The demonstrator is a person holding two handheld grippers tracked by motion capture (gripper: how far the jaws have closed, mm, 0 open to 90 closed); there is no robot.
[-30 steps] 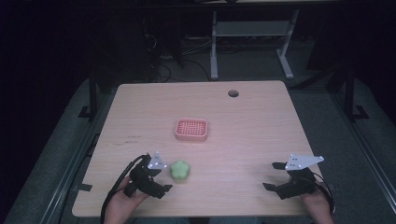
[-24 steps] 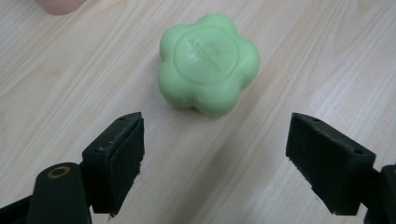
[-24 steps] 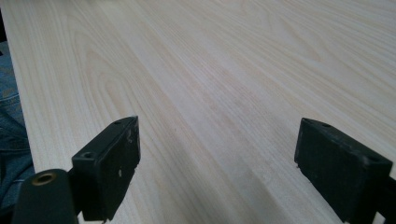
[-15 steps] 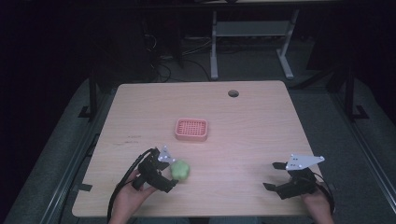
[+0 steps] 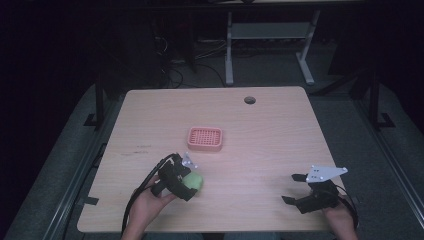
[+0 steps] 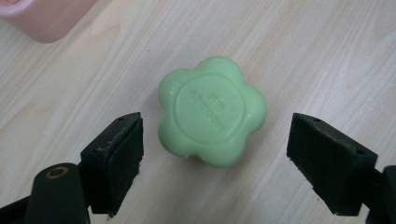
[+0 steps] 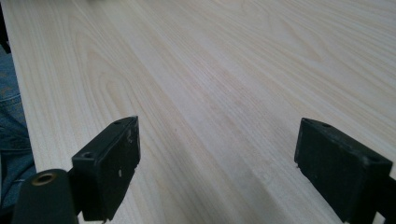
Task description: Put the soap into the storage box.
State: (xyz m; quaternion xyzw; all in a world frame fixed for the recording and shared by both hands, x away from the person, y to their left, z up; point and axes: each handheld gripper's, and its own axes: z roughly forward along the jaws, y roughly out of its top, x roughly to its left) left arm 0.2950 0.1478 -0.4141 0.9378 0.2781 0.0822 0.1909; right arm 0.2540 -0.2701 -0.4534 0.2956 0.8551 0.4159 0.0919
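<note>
A green flower-shaped soap [image 6: 212, 111] lies flat on the wooden table [image 5: 280, 135], its stamped face up. My left gripper [image 6: 215, 135] is open, one jaw on each side of the soap with a gap at both sides. In the high view this gripper [image 5: 190, 182] sits at the near left, tilted over the soap [image 5: 198, 182]. A pink slotted soap dish [image 5: 204, 139] stands a little farther in, toward the middle. My right gripper [image 5: 293, 188] rests open near the front right edge, with bare wood between its jaws [image 7: 217, 140].
A round cable hole [image 5: 249, 100] is at the table's far side. A corner of the pink dish [image 6: 42, 18] shows at the top left of the left gripper view. The table's near edge and a leg in jeans [image 7: 11, 140] lie beside the right gripper.
My left gripper has moved forward and right up to the soap, so its open jaws now flank it. The right gripper has stayed put.
</note>
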